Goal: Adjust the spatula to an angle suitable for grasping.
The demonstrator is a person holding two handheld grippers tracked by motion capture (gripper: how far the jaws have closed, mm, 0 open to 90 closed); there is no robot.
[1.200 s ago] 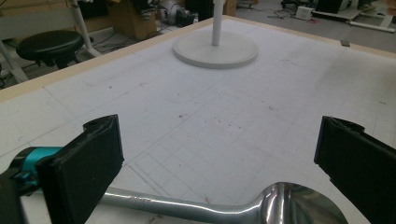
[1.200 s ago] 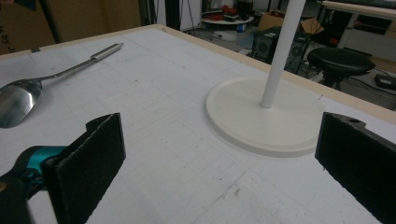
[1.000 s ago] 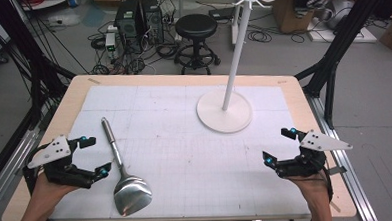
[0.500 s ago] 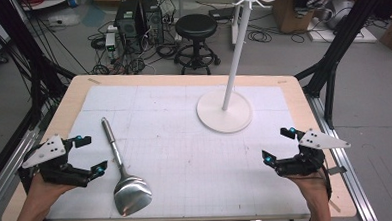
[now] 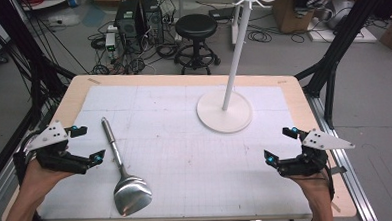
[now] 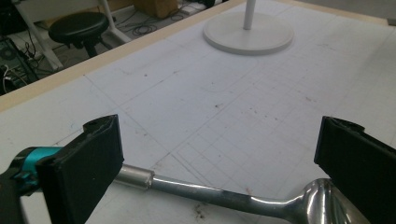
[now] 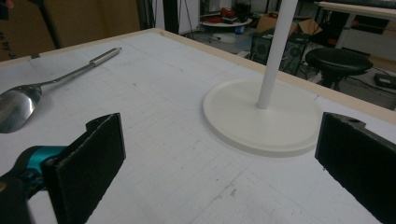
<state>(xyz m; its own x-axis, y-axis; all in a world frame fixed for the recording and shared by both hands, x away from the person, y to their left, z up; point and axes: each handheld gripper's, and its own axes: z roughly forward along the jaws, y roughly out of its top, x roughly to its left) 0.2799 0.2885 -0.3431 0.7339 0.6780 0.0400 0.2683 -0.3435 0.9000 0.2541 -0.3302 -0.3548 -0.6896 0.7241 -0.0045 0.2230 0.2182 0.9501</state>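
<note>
Left gripper (image 5: 88, 143) lines up on steel spatula (image 5: 122, 171)

Spatula lies lower left of the high view; both grippers' jaws gape wide, right gripper (image 5: 280, 144) idle at lower right. Best to straddle the handle squarely before closing.

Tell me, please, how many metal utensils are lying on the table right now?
1: a metal spatula lies on the table at its front left, beside the open left gripper, blade toward the person. Nothing seems hidden.

left gripper (image 5: 88, 143) agape beside spatula (image 5: 122, 174) | right gripper (image 5: 281, 144) agape, well apart
</note>
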